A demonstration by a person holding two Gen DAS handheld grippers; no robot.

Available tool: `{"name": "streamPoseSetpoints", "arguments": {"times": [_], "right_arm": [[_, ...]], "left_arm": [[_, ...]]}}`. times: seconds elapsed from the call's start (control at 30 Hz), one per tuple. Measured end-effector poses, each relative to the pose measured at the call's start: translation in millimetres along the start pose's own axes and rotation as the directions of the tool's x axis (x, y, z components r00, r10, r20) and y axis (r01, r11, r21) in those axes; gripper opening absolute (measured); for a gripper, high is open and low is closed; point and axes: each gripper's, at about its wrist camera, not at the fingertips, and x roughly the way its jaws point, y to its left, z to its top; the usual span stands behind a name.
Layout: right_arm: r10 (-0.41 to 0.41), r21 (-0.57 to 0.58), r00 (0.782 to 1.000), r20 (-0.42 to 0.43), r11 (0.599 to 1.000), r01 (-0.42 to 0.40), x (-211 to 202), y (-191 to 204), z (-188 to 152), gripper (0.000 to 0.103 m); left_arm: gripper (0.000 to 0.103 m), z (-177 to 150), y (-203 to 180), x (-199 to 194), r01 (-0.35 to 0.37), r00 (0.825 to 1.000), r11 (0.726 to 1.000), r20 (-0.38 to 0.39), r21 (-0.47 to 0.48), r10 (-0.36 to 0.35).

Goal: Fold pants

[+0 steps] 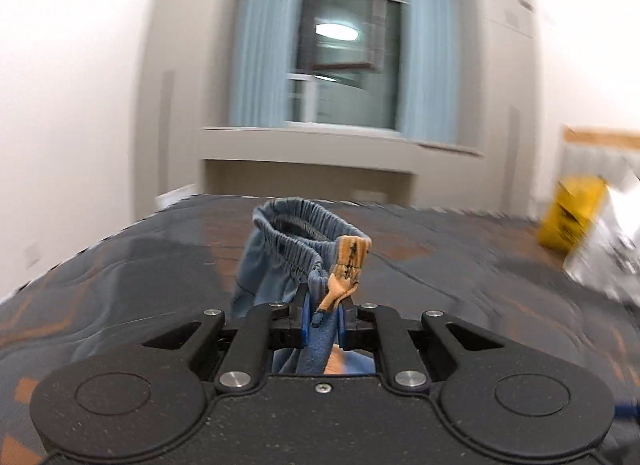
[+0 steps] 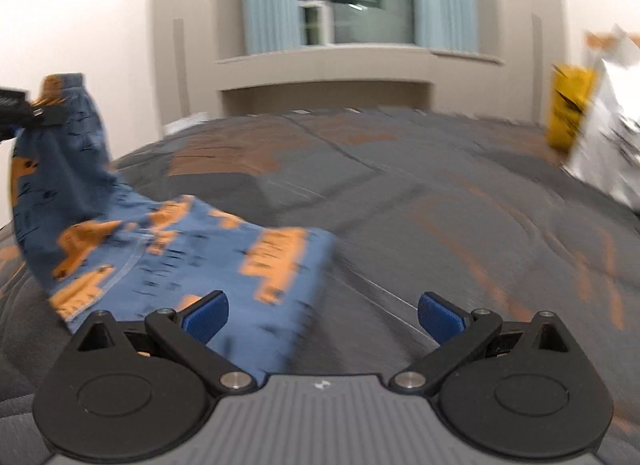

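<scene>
The pants (image 2: 168, 249) are small, blue with orange print and an elastic waistband (image 1: 308, 233). My left gripper (image 1: 325, 305) is shut on the waistband edge and holds it up above the bed; it shows at the left edge of the right wrist view (image 2: 24, 111). The legs trail down and lie flat on the bedspread (image 2: 400, 205). My right gripper (image 2: 322, 319) is open and empty, low over the bedspread, with its left finger (image 2: 204, 319) over the leg end of the pants.
The bed has a dark grey and orange quilted cover. A yellow box (image 2: 570, 113) and a white printed bag (image 2: 612, 137) stand at the far right. A window with blue curtains (image 1: 344, 61) and a sill lie behind the bed. A white wall is at left.
</scene>
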Motion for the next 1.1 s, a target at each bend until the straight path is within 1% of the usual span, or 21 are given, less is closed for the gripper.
{"name": "streamPoseSetpoints", "arguments": {"times": [0.1,0.2,0.27,0.33,0.37,0.43,0.5,0.57,0.63,0.7,0.73,0.77,0.83,0.93,1.0,1.03,1.07,1.1], "right_arm": [[-0.046,0.049,0.999,-0.008,0.998,0.047,-11,-27,-3,0.103],[-0.080,0.087,0.997,-0.002,0.993,0.080,-19,-50,-8,0.103],[-0.096,0.111,0.995,-0.007,0.989,0.096,-22,-61,-12,0.103],[-0.102,0.138,0.994,-0.023,0.985,0.105,-22,-70,-17,0.103],[-0.101,0.147,0.994,-0.031,0.984,0.105,-21,-71,-18,0.103],[-0.094,0.158,0.995,-0.045,0.982,0.100,-21,-74,-23,0.103],[-0.086,0.156,0.995,-0.054,0.983,0.094,-21,-73,-25,0.103],[-0.076,0.156,0.995,-0.064,0.984,0.085,-19,-72,-25,0.103],[-0.070,0.157,0.995,-0.077,0.984,0.082,-17,-71,-26,0.103],[-0.070,0.161,0.993,-0.091,0.983,0.084,-15,-69,-26,0.103],[-0.071,0.157,0.993,-0.092,0.984,0.085,-15,-68,-26,0.103],[-0.070,0.153,0.994,-0.088,0.985,0.083,-15,-67,-26,0.103],[-0.065,0.152,0.995,-0.082,0.985,0.077,-16,-65,-25,0.103],[-0.049,0.152,0.996,-0.071,0.987,0.060,-16,-64,-21,0.103],[-0.011,0.153,0.999,-0.048,0.988,0.018,-15,-61,-14,0.103],[0.018,0.150,0.999,-0.036,0.989,-0.012,-13,-59,-8,0.103],[0.051,0.144,0.998,-0.024,0.989,-0.047,-11,-57,-3,0.103],[0.100,0.139,0.995,-0.011,0.986,-0.097,-7,-54,3,0.103]], "left_arm": [[0.013,-6,-45,-6,0.087,0.996,0.990,-0.026,0.108,-0.084],[0.014,-26,-86,-5,0.175,0.983,0.960,-0.091,0.219,-0.158],[0.014,-46,-104,5,0.214,0.972,0.939,-0.152,0.269,-0.178],[0.015,-66,-119,14,0.244,0.958,0.922,-0.221,0.302,-0.182],[0.016,-73,-120,23,0.250,0.954,0.917,-0.240,0.312,-0.179],[0.018,-88,-125,25,0.251,0.952,0.909,-0.256,0.333,-0.169],[0.023,-93,-124,24,0.253,0.951,0.911,-0.259,0.326,-0.171],[0.040,-95,-117,18,0.259,0.950,0.914,-0.253,0.313,-0.182],[0.047,-95,-110,12,0.274,0.946,0.915,-0.252,0.295,-0.202],[0.057,-96,-104,4,0.289,0.944,0.911,-0.246,0.294,-0.220],[0.065,-95,-101,1,0.286,0.947,0.909,-0.235,0.304,-0.219],[0.071,-96,-99,-4,0.280,0.951,0.906,-0.223,0.318,-0.216],[0.077,-99,-92,-14,0.269,0.957,0.896,-0.199,0.354,-0.210],[0.079,-103,-82,-21,0.251,0.965,0.880,-0.173,0.404,-0.196],[0.077,-109,-79,-17,0.223,0.972,0.861,-0.173,0.457,-0.160],[0.073,-111,-79,-14,0.216,0.973,0.854,-0.176,0.473,-0.149],[0.070,-112,-78,-13,0.221,0.972,0.847,-0.179,0.484,-0.151],[0.064,-112,-77,-12,0.232,0.970,0.844,-0.183,0.483,-0.161]]}}
